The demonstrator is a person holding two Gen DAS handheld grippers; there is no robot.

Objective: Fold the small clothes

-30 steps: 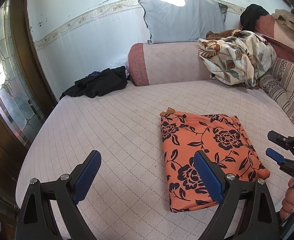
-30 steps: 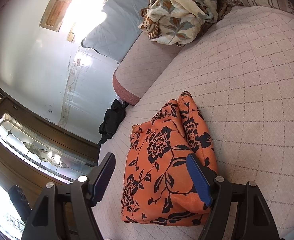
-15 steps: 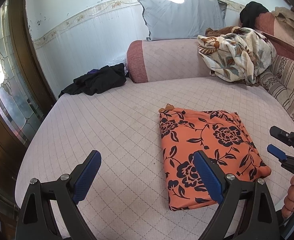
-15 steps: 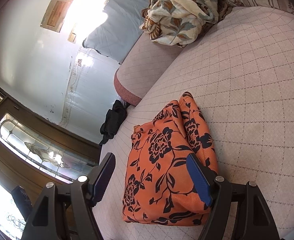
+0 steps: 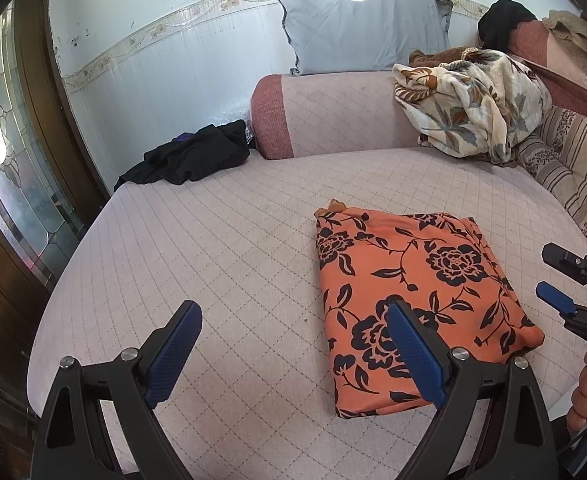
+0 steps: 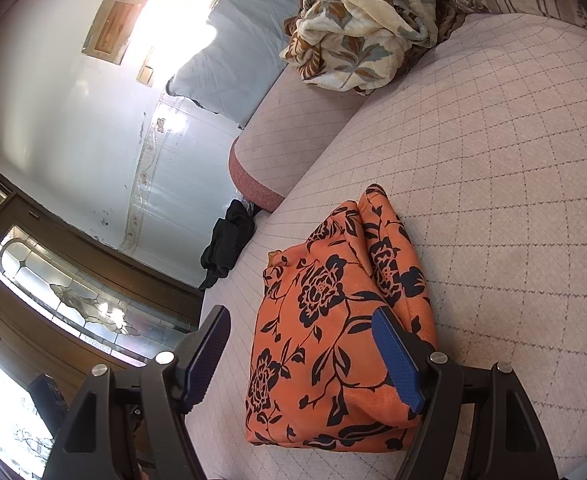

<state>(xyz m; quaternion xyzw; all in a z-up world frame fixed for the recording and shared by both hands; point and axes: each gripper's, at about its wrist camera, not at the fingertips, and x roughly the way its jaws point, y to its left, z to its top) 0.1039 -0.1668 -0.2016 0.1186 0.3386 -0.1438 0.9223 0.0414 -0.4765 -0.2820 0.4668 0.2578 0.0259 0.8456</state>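
Garment: the orange flowered cloth (image 5: 409, 300) lies folded into a thick rectangle, right of centre in the left wrist view and at lower centre in the right wrist view, flat on the quilted pink cushion (image 5: 213, 240).
Fold state: edges look squared, and one small corner pokes out at the far upper left of the bundle; judged from this, the folding of this piece seems finished or nearly so.
Left tongs (image 5: 293, 344): spread wide, holding nothing, hovering above the bare cushion at the bottom of the frame, one blue pad overlapping the cloth's near edge in the picture only.
Right tongs (image 6: 309, 356): fairly wide, empty, poised just above the near end of the bundle, likely kept clear so the folds stay undisturbed.
Hand (image 5: 585, 392): at the lower right edge, gripping the right tool's handle.
Next pieces: a dark clothes heap (image 5: 189, 156) waits at upper left, probably the supply.
Blanket (image 5: 473, 108): crumpled at upper right, out of the work area.
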